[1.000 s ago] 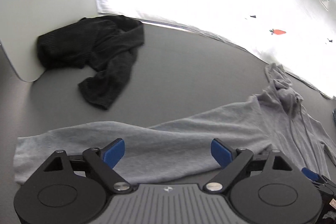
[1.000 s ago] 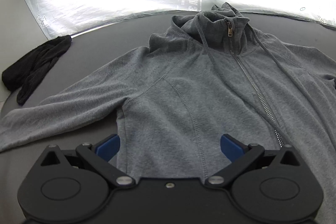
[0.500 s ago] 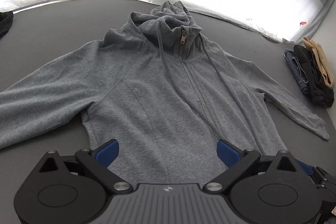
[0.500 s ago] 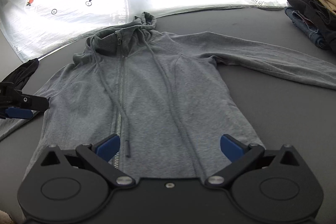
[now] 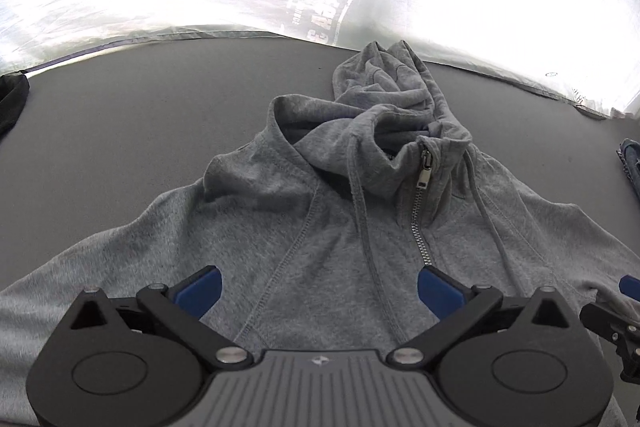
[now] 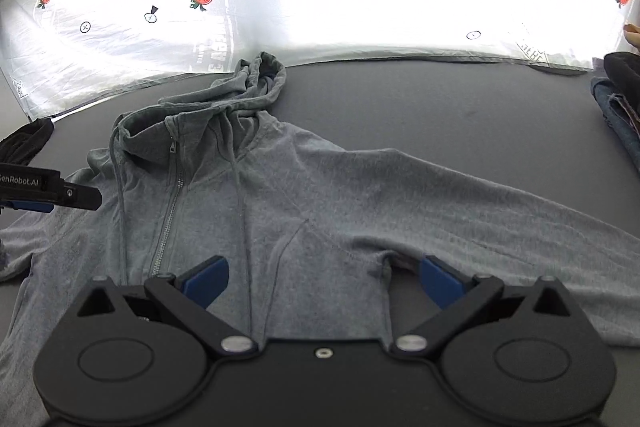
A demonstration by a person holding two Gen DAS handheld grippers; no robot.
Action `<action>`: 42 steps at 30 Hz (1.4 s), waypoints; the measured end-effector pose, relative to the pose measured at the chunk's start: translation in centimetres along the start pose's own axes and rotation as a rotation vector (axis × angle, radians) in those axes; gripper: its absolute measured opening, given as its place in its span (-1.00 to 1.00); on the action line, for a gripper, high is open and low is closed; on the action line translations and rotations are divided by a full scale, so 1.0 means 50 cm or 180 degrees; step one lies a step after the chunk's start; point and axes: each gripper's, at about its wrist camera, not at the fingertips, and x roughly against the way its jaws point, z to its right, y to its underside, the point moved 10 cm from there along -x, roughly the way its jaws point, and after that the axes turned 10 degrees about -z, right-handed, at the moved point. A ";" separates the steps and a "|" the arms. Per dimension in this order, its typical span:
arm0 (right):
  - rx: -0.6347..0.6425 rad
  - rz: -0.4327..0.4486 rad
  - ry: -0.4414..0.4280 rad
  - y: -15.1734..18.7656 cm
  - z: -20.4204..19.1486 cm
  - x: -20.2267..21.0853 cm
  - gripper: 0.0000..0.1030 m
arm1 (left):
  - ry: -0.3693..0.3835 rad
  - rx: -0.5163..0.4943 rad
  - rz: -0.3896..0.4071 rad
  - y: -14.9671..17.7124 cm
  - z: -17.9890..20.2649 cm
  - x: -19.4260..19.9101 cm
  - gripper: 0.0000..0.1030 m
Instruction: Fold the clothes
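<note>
Our left gripper (image 5: 318, 289) opening and our right gripper (image 6: 324, 277) wide, both empty above the grey hoodie (image 6: 280, 195).

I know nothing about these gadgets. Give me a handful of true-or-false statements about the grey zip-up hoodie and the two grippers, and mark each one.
1. The grey zip-up hoodie lies front side up on the dark grey table. True.
2. The hoodie's metal zipper is undone all the way down. False: it is closed up to the collar.
3. The right gripper clamps the hoodie's sleeve. False: its jaws stand apart above the cloth and pinch nothing.
4. The left gripper has its jaws wide apart and opening, with only flat cloth beneath them. True.
5. The hoodie's right-hand sleeve is folded across its chest. False: it stretches out sideways on the table.
</note>
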 end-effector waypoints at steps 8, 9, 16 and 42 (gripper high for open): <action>0.0299 0.0182 -0.0093 -0.211 -0.053 -0.126 0.97 | -0.0307 -0.0248 -0.0092 -0.079 -0.045 -0.106 1.00; 0.0355 0.0198 -0.0096 -0.234 -0.063 -0.139 0.95 | -0.0297 -0.0245 -0.0090 -0.084 -0.044 -0.108 1.00; 0.0854 0.0099 -0.0206 -0.315 -0.138 -0.221 0.21 | -0.0277 -0.0239 -0.0111 -0.088 -0.049 -0.106 1.00; 0.1173 0.0467 -0.0823 -0.557 -0.347 -0.333 -0.04 | -0.0167 0.0023 -0.0161 -0.122 -0.069 -0.107 1.00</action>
